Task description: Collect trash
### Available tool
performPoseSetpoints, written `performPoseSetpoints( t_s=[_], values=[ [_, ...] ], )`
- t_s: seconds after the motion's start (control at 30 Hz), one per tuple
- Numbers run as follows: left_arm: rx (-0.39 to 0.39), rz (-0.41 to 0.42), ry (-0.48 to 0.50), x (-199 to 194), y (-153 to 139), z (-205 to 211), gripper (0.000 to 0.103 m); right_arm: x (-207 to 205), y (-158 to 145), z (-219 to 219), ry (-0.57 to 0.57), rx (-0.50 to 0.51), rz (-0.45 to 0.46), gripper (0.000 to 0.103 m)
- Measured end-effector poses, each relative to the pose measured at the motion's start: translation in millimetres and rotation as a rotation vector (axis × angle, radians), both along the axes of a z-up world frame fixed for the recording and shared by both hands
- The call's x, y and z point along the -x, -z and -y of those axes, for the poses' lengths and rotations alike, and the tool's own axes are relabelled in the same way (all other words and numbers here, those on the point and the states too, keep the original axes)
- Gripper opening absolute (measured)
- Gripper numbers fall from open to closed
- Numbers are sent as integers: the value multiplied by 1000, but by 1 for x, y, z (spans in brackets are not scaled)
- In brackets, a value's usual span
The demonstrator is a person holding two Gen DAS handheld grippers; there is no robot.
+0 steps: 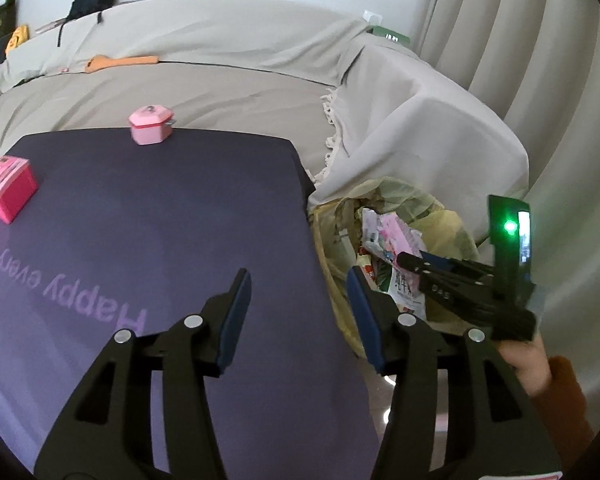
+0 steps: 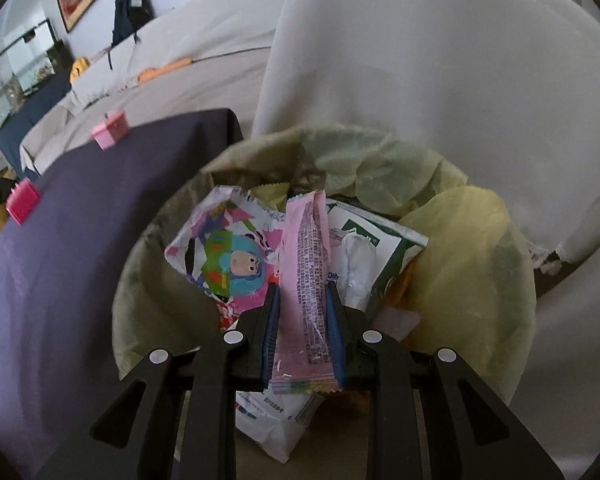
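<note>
My right gripper (image 2: 303, 292) is shut on a long pink snack wrapper (image 2: 306, 272) and hangs over a trash bin lined with a yellow-green bag (image 2: 472, 248). Several wrappers lie in the bin, among them a cartoon-printed packet (image 2: 220, 252) and a green and white packet (image 2: 364, 248). In the left wrist view my left gripper (image 1: 298, 284) stands open with nothing between its fingers, above the right edge of the purple table cloth (image 1: 140, 240). The bin (image 1: 336, 236) sits just right of that edge, and the right gripper (image 1: 412, 258) reaches into it.
A pale pink box (image 1: 151, 125) and a bright pink box (image 1: 8, 190) stand on the table. Behind lies a sofa under a beige cover (image 1: 220, 60), its draped arm (image 1: 428, 120) beside the bin. A hand in a rust sleeve (image 1: 556, 392) holds the right gripper.
</note>
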State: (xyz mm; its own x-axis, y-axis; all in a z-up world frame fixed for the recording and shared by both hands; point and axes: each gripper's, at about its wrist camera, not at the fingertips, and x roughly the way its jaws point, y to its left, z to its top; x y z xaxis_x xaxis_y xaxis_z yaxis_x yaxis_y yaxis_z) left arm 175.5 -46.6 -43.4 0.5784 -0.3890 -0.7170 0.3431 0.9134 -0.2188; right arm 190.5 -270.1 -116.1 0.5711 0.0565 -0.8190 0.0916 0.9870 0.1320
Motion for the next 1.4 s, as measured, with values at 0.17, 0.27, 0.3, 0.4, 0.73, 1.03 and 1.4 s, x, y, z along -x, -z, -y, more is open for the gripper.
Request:
performPoseSetpoints(
  t_s=[0.17,0.27,0.3,0.4,0.73,1.03,1.4],
  values=[
    [9,49,6,21,-9,-9,55,10,-7,-5,19,-7,12,32],
    [7,96,8,34,-15,-14,63,21,-16,-8,25,-30,31,47],
    [3,112,7,38,-16,-16,64,25,-20,-9,29,-27,38,48],
    [0,141,9,50,-19,-21,70,39,-34,-16,56,17,69,49],
    [-52,197,-43,108,-24,-40,80,132,-106,-52,67,17,289,56],
    [-81,271,-164,143,-41,-60,80,192,-108,-85,-12,-2,313,56],
    [-222,329,-210,170,-47,-37,80,240,-106,-83,-3,-23,344,56]
  ],
)
